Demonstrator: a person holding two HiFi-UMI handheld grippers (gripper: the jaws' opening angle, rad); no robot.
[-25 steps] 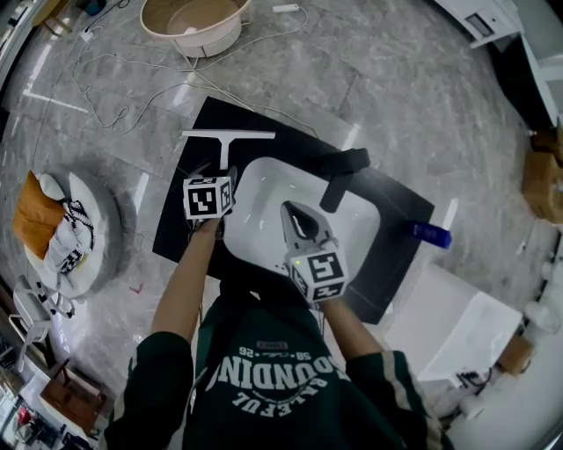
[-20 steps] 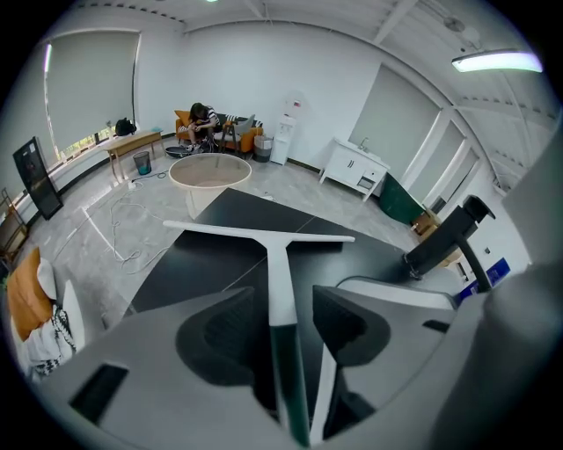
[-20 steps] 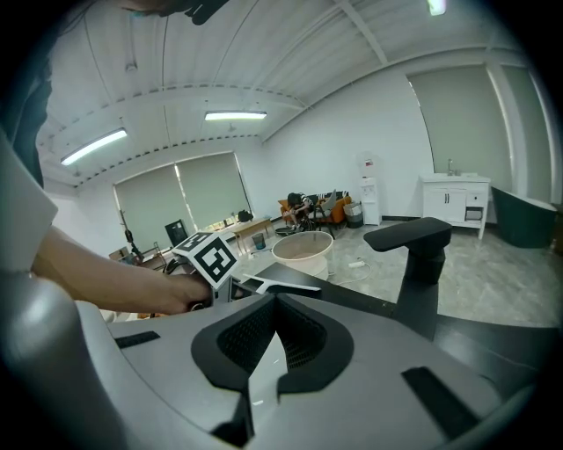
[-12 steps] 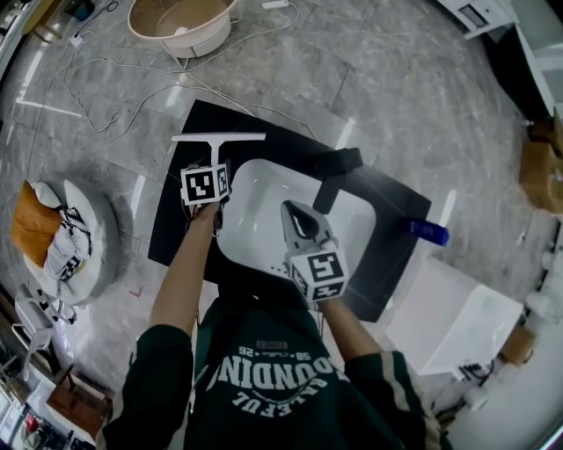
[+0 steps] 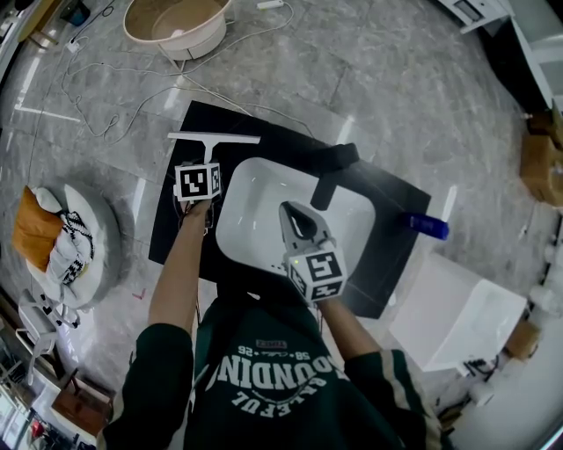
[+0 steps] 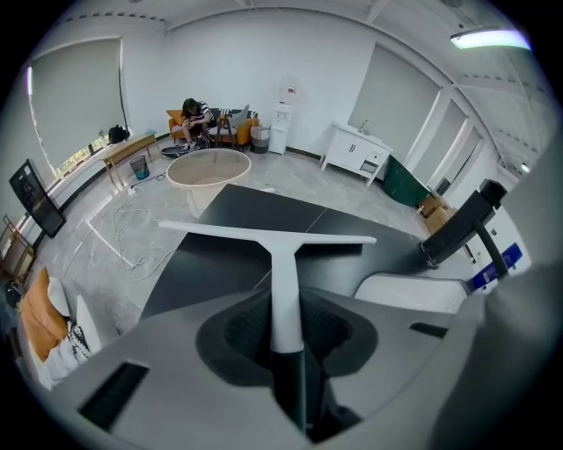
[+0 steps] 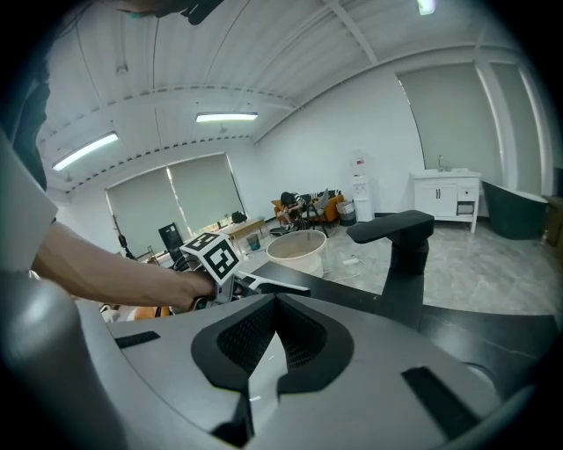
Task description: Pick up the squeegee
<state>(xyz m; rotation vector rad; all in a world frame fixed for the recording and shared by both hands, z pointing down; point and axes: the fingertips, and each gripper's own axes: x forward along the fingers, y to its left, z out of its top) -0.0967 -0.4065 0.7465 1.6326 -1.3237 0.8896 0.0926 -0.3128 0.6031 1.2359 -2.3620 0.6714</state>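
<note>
The white squeegee (image 5: 214, 138) lies on the black countertop (image 5: 171, 230), left of the white sink basin (image 5: 257, 188), with its blade at the far end. My left gripper (image 5: 209, 162) points steeply down over the handle. In the left gripper view the squeegee (image 6: 283, 272) runs straight out between the jaws of the left gripper (image 6: 288, 356), which are closing and hug the dark part of the handle. My right gripper (image 5: 295, 212) hovers over the basin, shut and empty. The right gripper (image 7: 261, 356) sees the left hand and its marker cube.
A black faucet (image 5: 331, 166) stands behind the basin. A blue bottle (image 5: 428, 228) lies at the counter's right end. On the floor are a beige tub (image 5: 176, 22), a loose cable (image 5: 97, 114) and a round seat with cushions (image 5: 54, 235). A white box (image 5: 457, 316) sits at the right.
The left gripper has moved forward and down onto the squeegee's handle, and its jaws have come in around it. The right gripper has stayed over the basin.
</note>
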